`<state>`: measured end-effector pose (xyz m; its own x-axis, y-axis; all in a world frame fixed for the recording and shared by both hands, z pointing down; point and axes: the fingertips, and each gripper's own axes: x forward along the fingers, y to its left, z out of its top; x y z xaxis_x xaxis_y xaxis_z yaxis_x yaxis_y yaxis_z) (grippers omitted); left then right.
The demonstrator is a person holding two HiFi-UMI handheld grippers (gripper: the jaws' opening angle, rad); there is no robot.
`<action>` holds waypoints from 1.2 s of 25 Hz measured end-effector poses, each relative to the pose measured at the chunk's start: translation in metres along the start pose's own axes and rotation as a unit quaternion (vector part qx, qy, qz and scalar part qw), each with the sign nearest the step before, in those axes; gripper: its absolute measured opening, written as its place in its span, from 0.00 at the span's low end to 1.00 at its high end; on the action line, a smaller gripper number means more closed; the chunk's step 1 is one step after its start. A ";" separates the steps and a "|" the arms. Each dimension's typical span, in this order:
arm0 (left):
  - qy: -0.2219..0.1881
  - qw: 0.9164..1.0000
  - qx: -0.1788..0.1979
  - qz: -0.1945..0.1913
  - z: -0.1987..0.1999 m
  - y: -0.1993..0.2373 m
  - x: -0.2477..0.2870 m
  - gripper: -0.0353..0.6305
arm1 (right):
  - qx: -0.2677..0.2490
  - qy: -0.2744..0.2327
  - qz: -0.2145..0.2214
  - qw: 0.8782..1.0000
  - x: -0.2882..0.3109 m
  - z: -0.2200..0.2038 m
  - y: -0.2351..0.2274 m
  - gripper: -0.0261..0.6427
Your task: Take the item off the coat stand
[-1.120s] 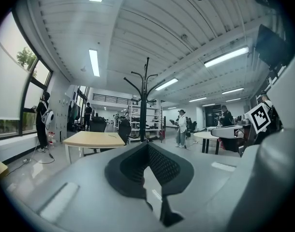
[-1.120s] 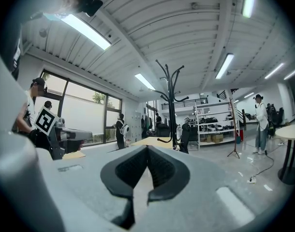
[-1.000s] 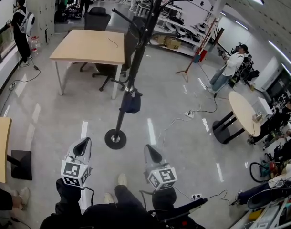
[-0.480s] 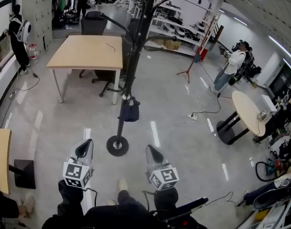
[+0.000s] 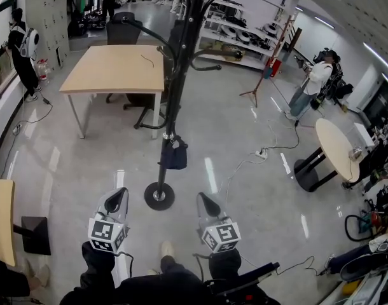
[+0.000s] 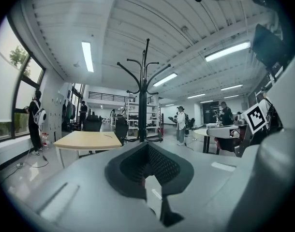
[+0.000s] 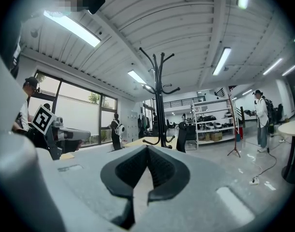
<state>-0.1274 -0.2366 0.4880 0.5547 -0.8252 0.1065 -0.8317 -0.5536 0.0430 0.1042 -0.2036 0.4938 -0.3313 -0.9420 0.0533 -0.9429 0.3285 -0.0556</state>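
Note:
A black coat stand (image 5: 172,100) rises from a round base (image 5: 159,196) on the grey floor just ahead of me. A dark navy bag (image 5: 175,153) hangs low on its pole, a little above the base. My left gripper (image 5: 117,196) and right gripper (image 5: 202,201) are held side by side below the base, apart from the stand, both shut and empty. In the left gripper view the coat stand (image 6: 146,95) stands straight beyond the closed left gripper (image 6: 147,145). The right gripper view shows the coat stand (image 7: 160,100) above the closed right gripper (image 7: 147,148). The bag is hidden in both gripper views.
A wooden table (image 5: 114,68) with office chairs (image 5: 146,100) stands behind the stand. A round table (image 5: 337,148) is at the right, with cables (image 5: 264,152) on the floor near it. Another desk edge (image 5: 2,218) is at the left. People stand at the room's far sides.
The stand's base and bag have come slightly nearer to the grippers as the view moved forward. Both grippers stay shut in the same pose.

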 end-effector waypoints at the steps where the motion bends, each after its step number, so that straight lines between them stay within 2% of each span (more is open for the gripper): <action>1: 0.004 1.000 -0.003 -0.001 -0.002 0.000 0.004 0.06 | 0.001 0.002 0.001 1.000 0.003 -0.001 -0.003 0.04; 30: 0.074 0.997 -0.032 -0.002 -0.051 -0.007 0.080 0.06 | 0.018 0.064 0.027 0.997 0.059 -0.053 -0.048 0.04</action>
<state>-0.0780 -0.2927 0.5470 0.5525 -0.7944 0.2523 -0.8319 -0.5444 0.1074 0.1277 -0.2711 0.5525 -0.3862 -0.9053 0.1767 -0.9221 0.3743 -0.0978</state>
